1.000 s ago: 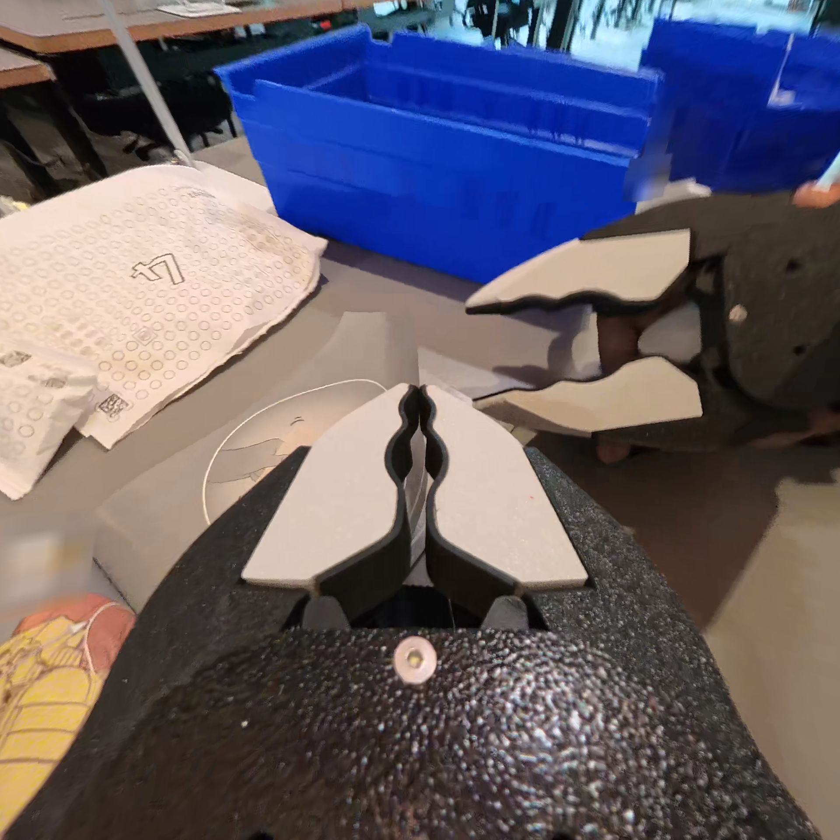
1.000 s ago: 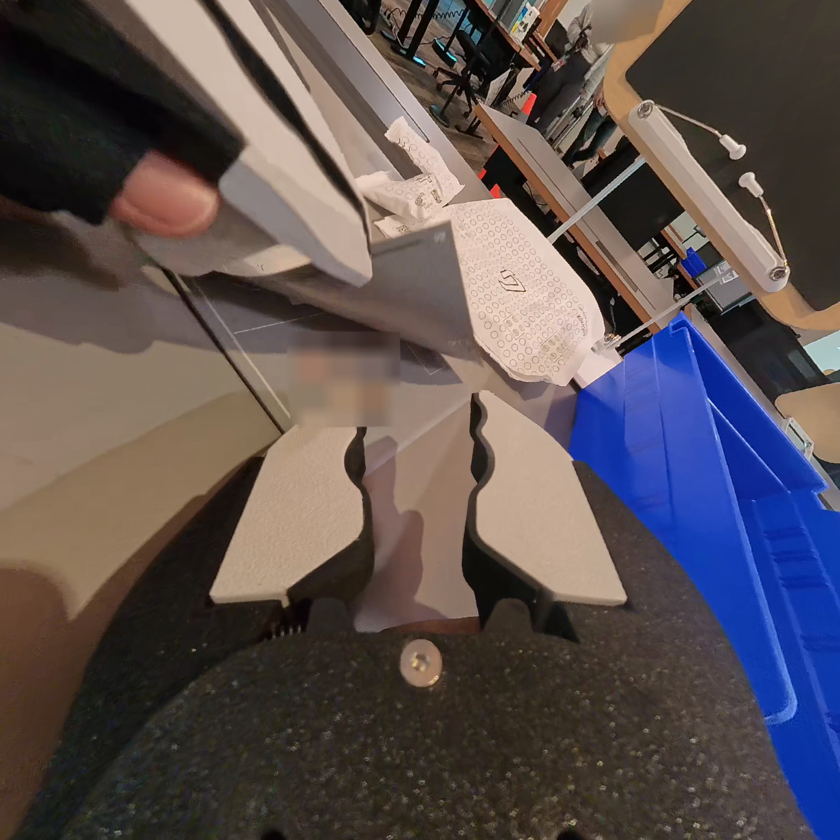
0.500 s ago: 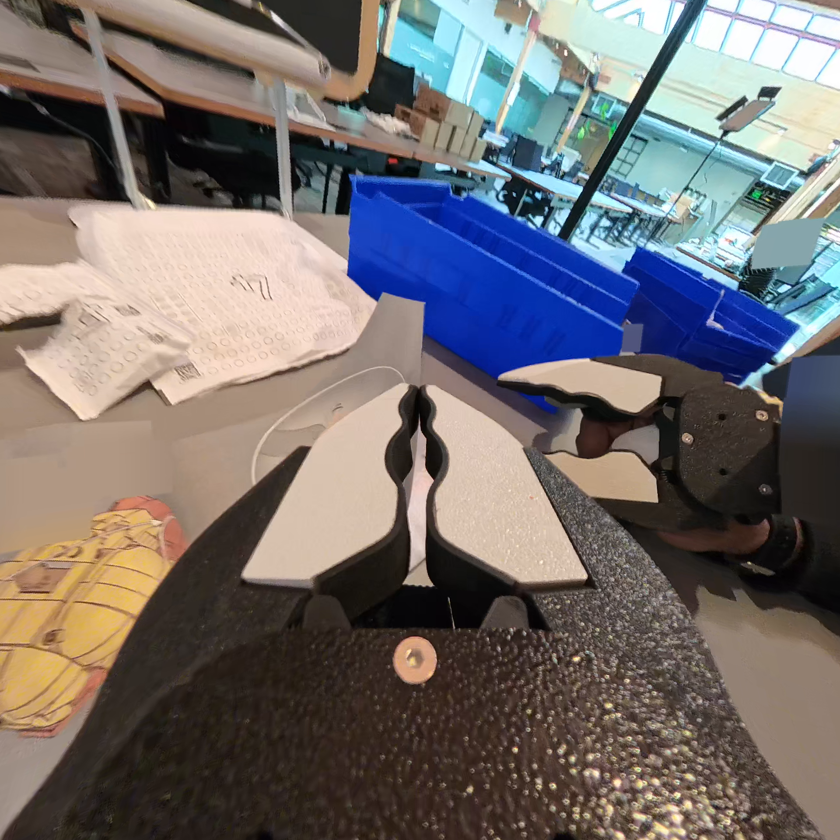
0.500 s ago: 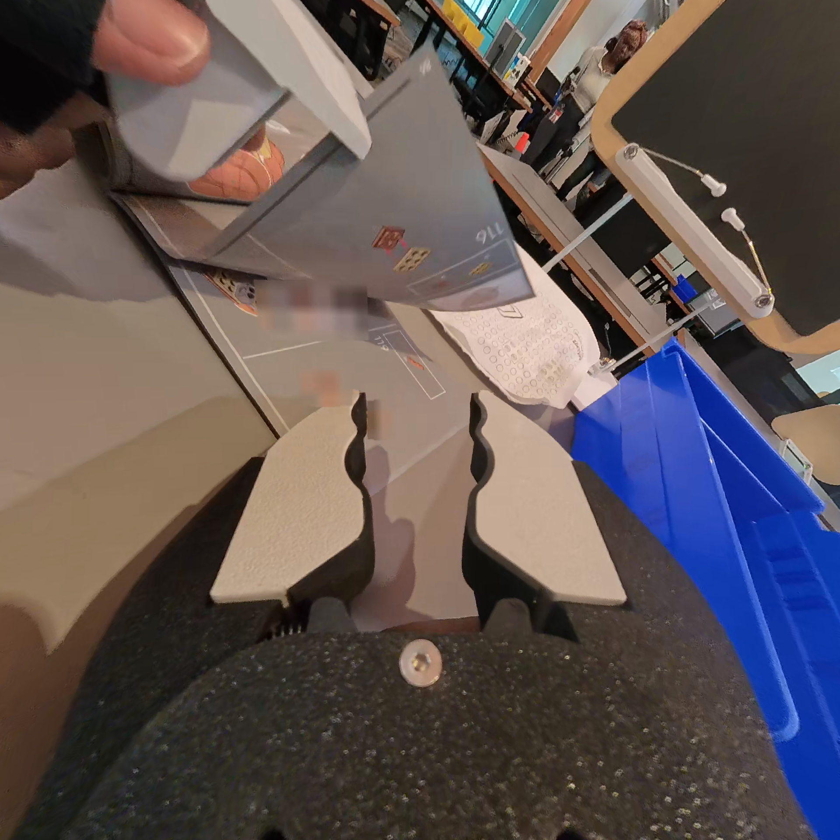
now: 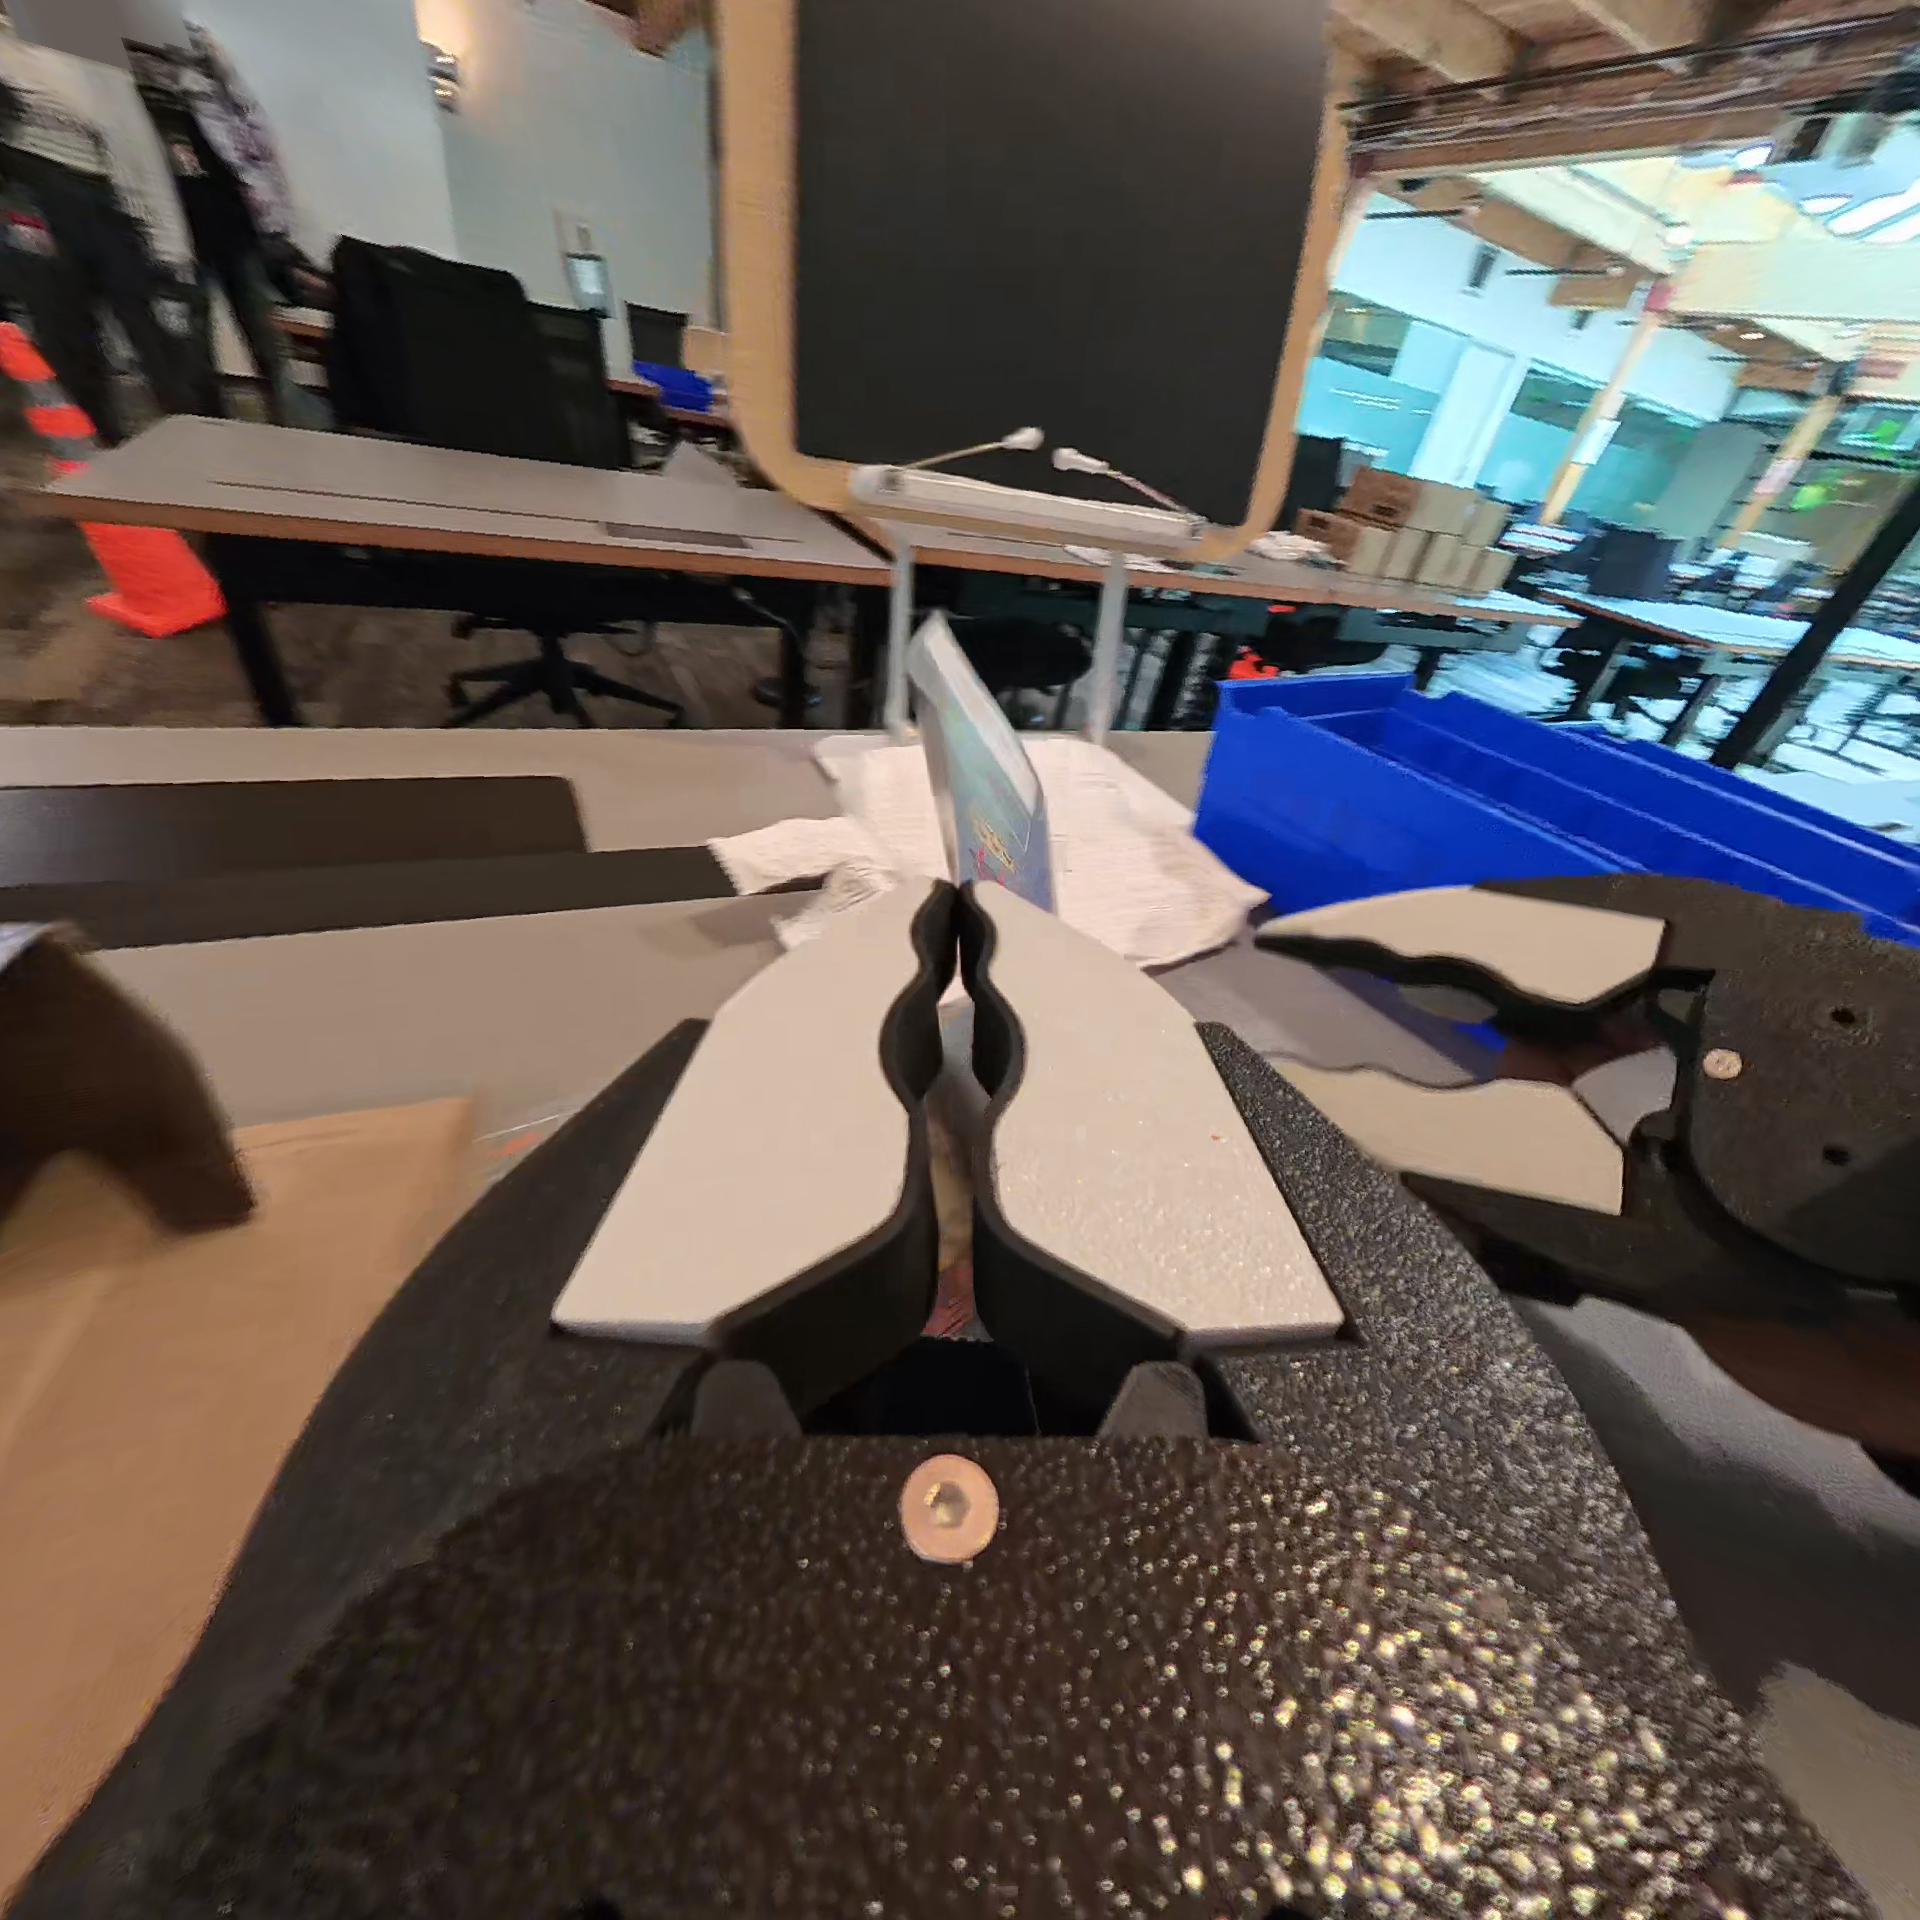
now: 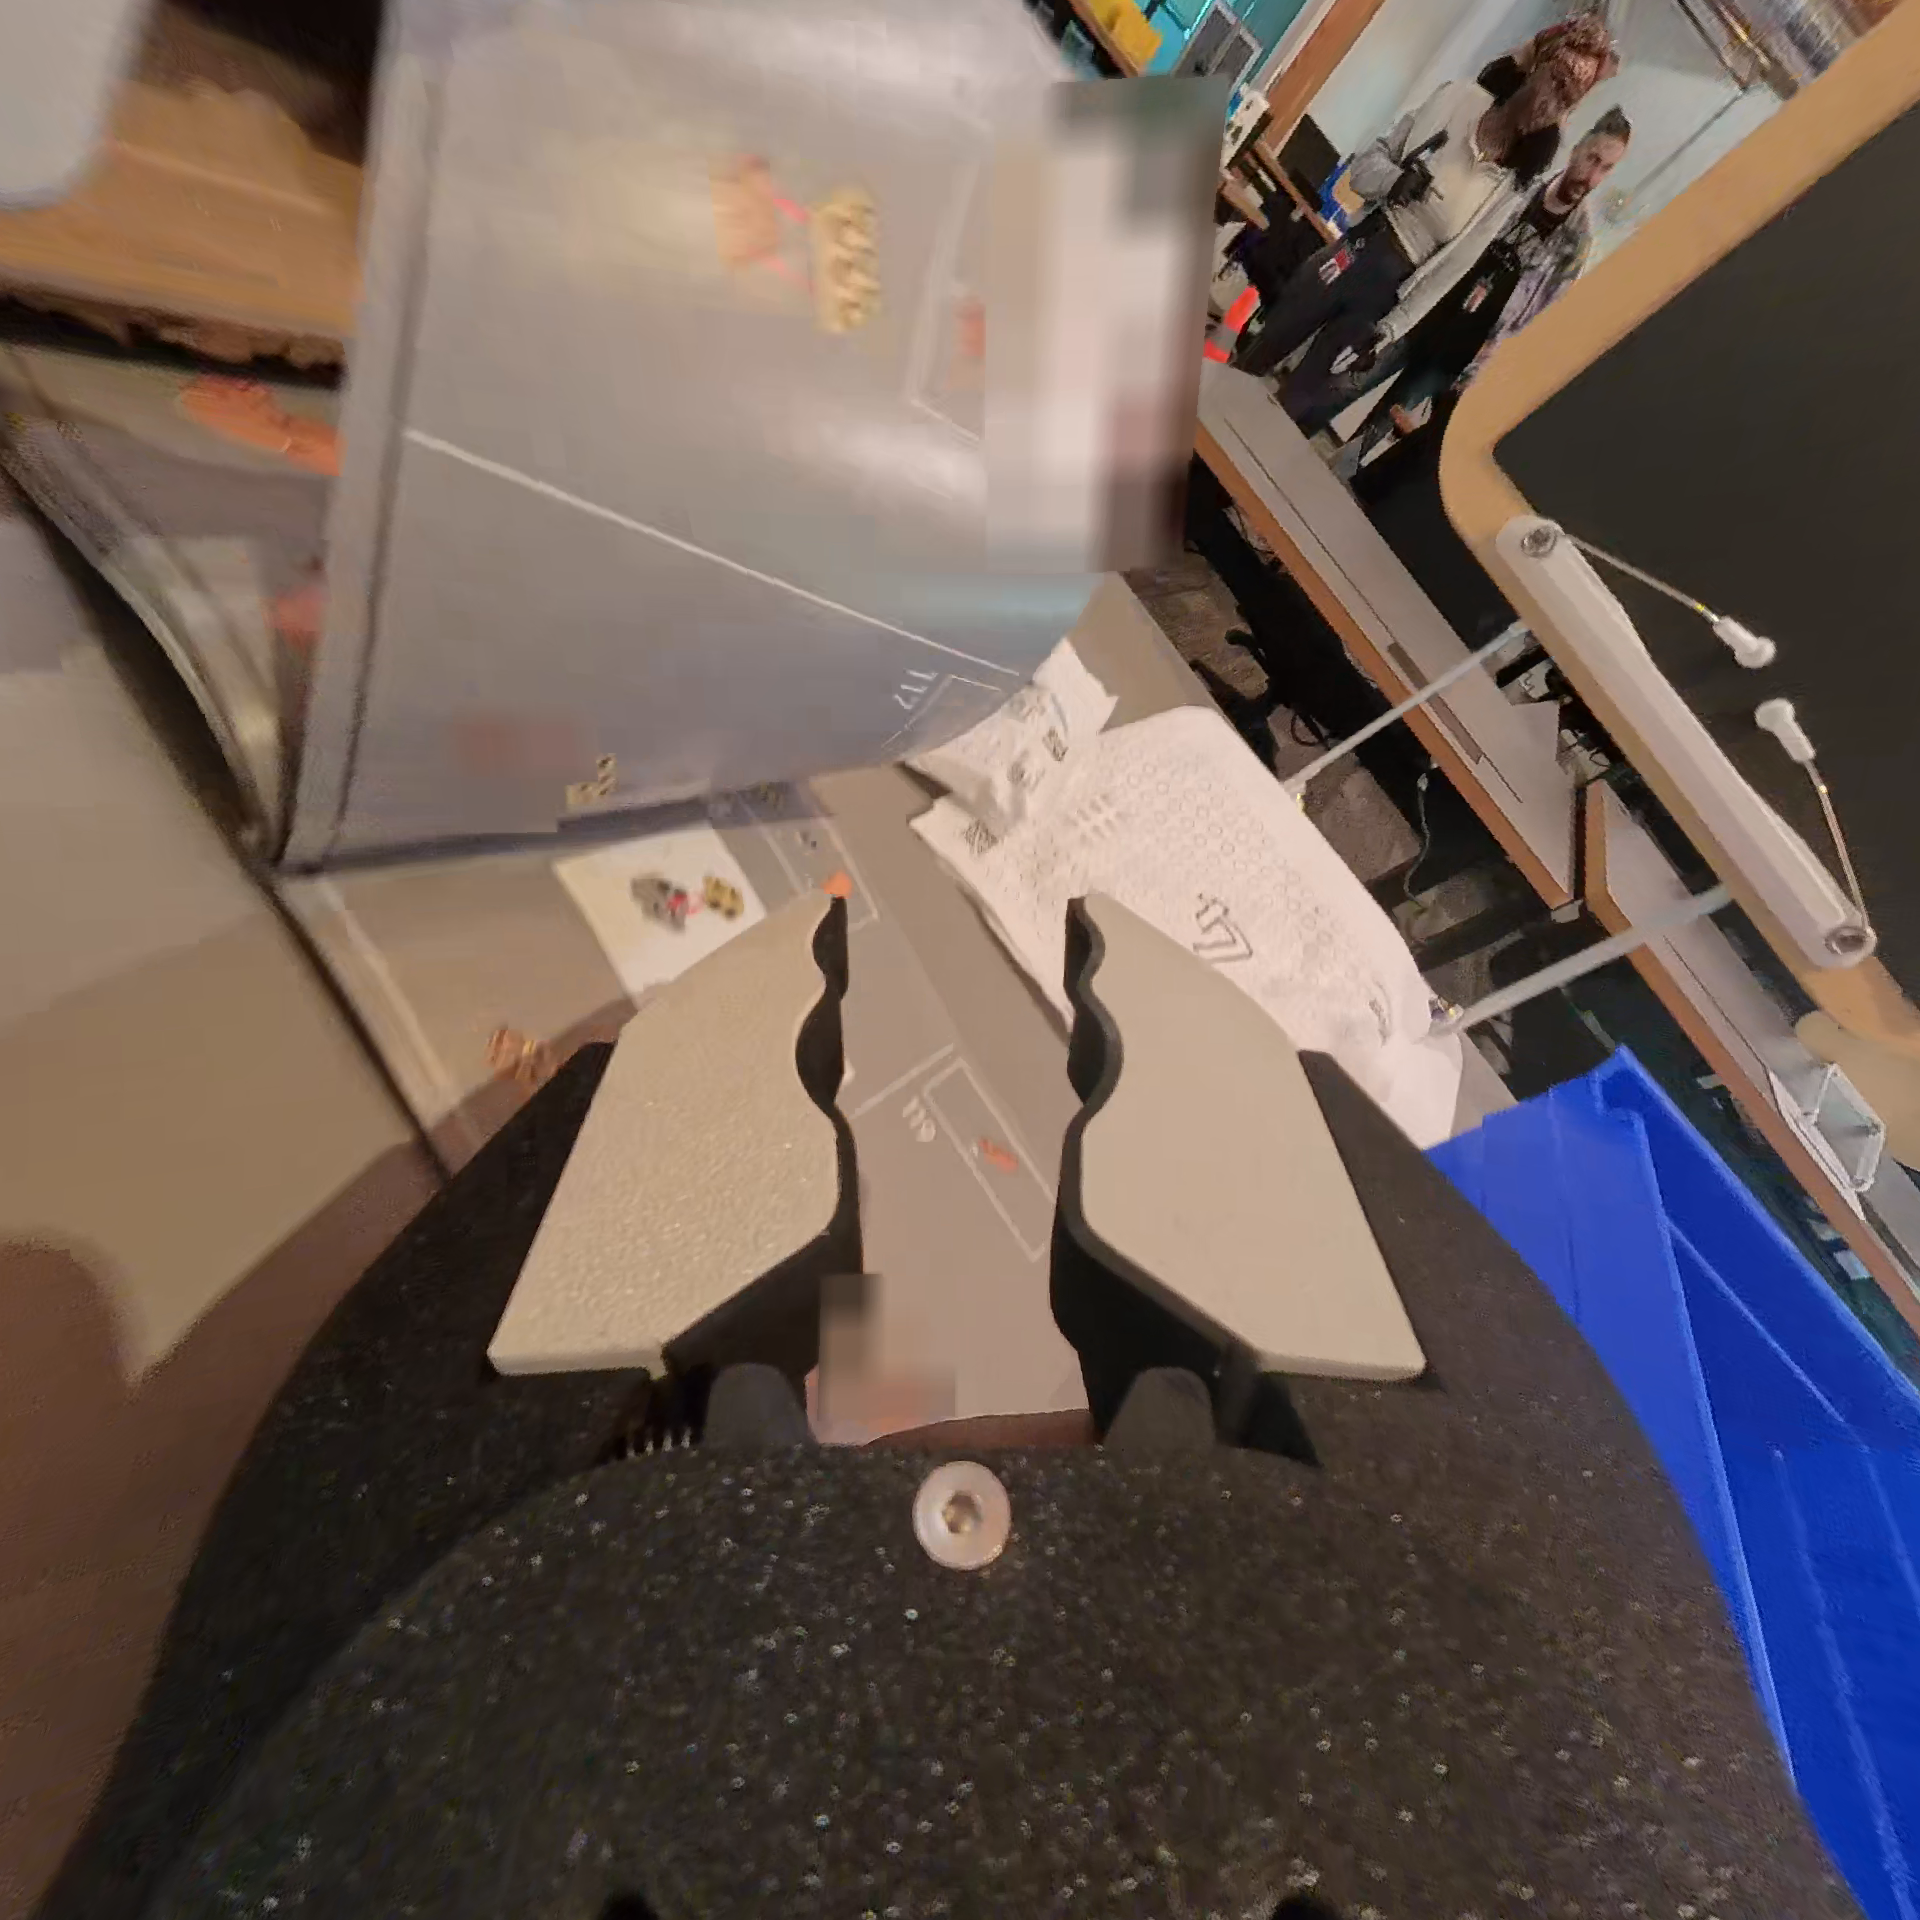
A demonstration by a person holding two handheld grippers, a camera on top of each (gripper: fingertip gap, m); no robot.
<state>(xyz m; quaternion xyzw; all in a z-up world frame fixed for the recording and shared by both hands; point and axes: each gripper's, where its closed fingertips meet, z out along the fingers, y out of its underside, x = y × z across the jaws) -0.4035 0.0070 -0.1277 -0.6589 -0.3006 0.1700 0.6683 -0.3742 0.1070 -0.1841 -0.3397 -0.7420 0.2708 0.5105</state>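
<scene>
My left gripper (image 5: 956, 904) is shut on a thin grey printed page (image 5: 977, 790) of a booklet. The page stands up edge-on from the fingertips. In the right wrist view the same page (image 6: 675, 468) hangs lifted and curved, large at the upper left, above the open booklet (image 6: 935, 1091) lying on the grey table. My right gripper (image 6: 951, 914) is open and empty just above the booklet's flat page, with nothing between its pads. It also shows in the left wrist view (image 5: 1288, 1003) at the right, jaws apart, close beside my left gripper.
White dotted paper bags (image 6: 1195, 883) lie behind the booklet. A blue bin (image 6: 1714, 1351) stands at the right, also in the left wrist view (image 5: 1455, 821). Brown paper (image 5: 156, 1403) lies at the left. A wood-framed dark board (image 5: 1039, 208) stands behind the table. People (image 6: 1455, 208) stand far off. The tips of one gripper are about 12 cm away from the tips of the other.
My left gripper, still shut on the page, has lifted and swung it up, so the page now stands upright. My right gripper stays open over the booklet, its jaws a little narrower.
</scene>
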